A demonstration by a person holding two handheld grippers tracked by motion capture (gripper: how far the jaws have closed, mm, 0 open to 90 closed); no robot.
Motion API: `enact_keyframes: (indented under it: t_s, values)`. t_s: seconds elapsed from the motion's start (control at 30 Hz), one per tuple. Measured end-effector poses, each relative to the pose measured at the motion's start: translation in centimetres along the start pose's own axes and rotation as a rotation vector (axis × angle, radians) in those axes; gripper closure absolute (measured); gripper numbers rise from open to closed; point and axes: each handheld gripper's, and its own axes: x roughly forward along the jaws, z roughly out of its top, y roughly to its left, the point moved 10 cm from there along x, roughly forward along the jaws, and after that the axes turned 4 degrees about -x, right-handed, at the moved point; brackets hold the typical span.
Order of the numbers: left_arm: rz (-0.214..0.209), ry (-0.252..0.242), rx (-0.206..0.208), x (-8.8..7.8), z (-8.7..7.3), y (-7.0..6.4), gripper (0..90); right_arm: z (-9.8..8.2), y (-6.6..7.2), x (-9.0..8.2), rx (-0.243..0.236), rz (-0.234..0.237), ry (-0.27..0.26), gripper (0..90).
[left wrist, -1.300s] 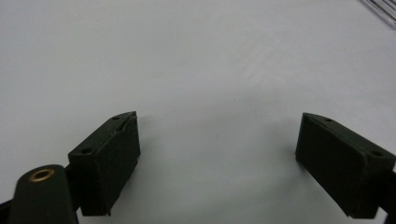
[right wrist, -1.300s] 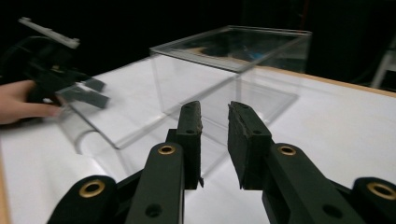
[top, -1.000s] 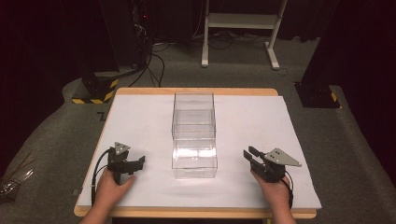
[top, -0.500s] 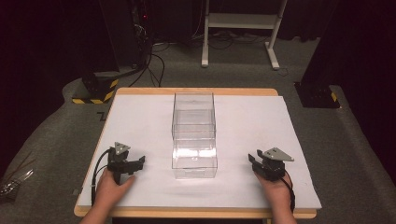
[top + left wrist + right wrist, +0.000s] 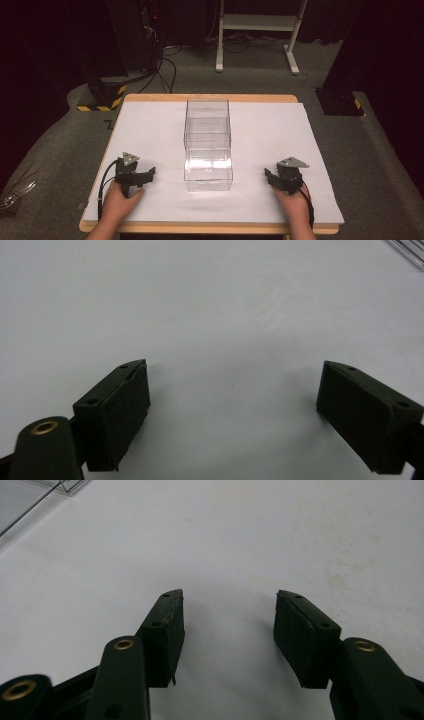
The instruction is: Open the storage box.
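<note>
Clear plastic boxes [image 5: 207,145], set end to end, run from the tabletop's middle toward its near edge, on the white sheet [image 5: 150,125] covering the wooden tabletop [image 5: 210,98]. My left gripper [image 5: 145,177] rests near the near-left corner, jaws spread wide over bare sheet. My right gripper [image 5: 270,177] sits near the near-right corner; its jaws have just been opening, with nothing between them. Beyond lie grey carpet [image 5: 250,80], cables [image 5: 165,65] and a white stand [image 5: 260,25].

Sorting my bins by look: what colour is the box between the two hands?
Colourless, see-through plastic box, clearest in the high view.
</note>
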Motion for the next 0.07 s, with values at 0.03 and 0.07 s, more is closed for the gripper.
enact_keyframes:
  t_s: [0.03, 0.07]
  values:
    - [0.001, 0.0, 0.002, 0.0, 0.0, 0.02, 13.9, 0.0, 0.0, 0.0, 0.0, 0.0, 0.0, 46.0]
    - [0.002, -0.001, 0.0, 0.0, 0.01, 0.01, 13.9, 0.0, 0.0, 0.01, 0.0, 0.0, 0.001, 46.0]
